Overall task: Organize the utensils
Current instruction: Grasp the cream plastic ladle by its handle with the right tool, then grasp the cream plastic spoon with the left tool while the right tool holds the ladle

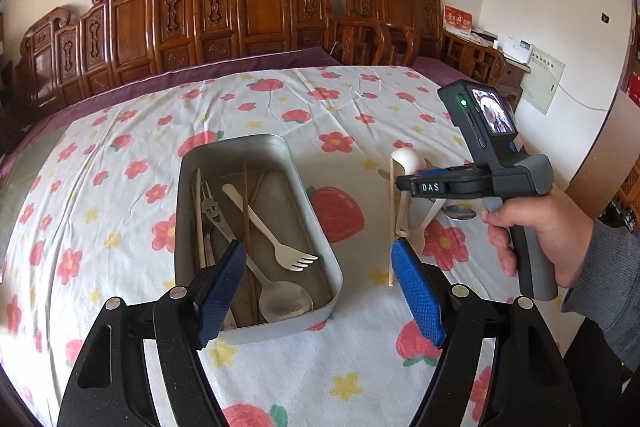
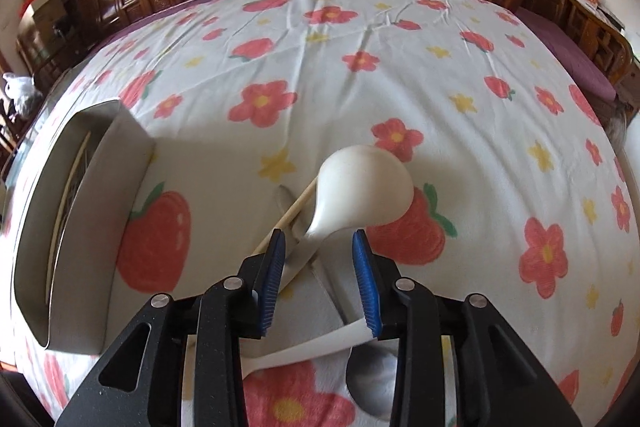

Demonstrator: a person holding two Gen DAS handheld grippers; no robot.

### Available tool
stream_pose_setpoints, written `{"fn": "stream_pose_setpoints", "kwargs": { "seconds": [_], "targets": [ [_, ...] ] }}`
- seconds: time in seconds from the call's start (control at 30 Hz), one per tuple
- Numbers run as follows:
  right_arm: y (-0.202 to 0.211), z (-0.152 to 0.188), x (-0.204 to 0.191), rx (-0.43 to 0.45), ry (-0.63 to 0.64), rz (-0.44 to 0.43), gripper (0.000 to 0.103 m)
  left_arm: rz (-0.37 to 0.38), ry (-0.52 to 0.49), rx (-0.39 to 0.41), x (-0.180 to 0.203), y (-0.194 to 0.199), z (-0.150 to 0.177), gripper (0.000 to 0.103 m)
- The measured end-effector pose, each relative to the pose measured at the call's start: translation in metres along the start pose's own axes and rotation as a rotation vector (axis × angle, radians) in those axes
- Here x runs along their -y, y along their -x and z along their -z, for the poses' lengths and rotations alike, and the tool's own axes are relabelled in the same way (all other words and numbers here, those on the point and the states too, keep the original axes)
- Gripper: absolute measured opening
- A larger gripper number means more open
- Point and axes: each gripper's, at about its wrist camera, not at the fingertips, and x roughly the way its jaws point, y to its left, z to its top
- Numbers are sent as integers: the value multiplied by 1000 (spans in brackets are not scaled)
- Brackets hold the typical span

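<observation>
A metal tin [image 1: 308, 187] on the flowered cloth holds forks [image 1: 276, 247], a spoon [image 1: 284, 301] and several chopsticks. My left gripper [image 1: 320, 271] is open and empty above the tin's near end. To the tin's right lies a pile: a white ladle-like spoon [image 2: 360, 183], a chopstick [image 2: 288, 215], another white utensil [image 2: 316, 343] and a metal spoon [image 2: 372, 383]. My right gripper [image 2: 319, 247] is open, low over the pile, its fingers on either side of the white spoon's handle. It also shows in the left wrist view [image 1: 404, 183].
The tin [image 2: 100, 195] stands at the left in the right wrist view. Carved wooden chairs [image 1: 256, 7] line the table's far side. A purple underlay edges the cloth [image 1: 320, 99].
</observation>
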Motion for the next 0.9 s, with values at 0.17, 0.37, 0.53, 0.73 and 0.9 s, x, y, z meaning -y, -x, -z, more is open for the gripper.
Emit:
{"fn": "stream_pose_setpoints", "kwargs": {
  "seconds": [0.17,0.37,0.53,0.73,0.9],
  "targets": [
    [-4,-6,0,5,5,1,37,12,9,-8,1,-2,1,72],
    [-3,-7,6,5,-25,-9,10,11,-4,-16,6,-4,4,72],
    [13,-4,14,30,-66,-55,4,23,-11,-19,11,-4,5,72],
    [53,7,26,76,-77,-91,4,36,-51,-31,29,-7,13,72],
    [85,27,37,92,-58,-91,4,43,-97,-31,51,-10,16,72]
  ]
}}
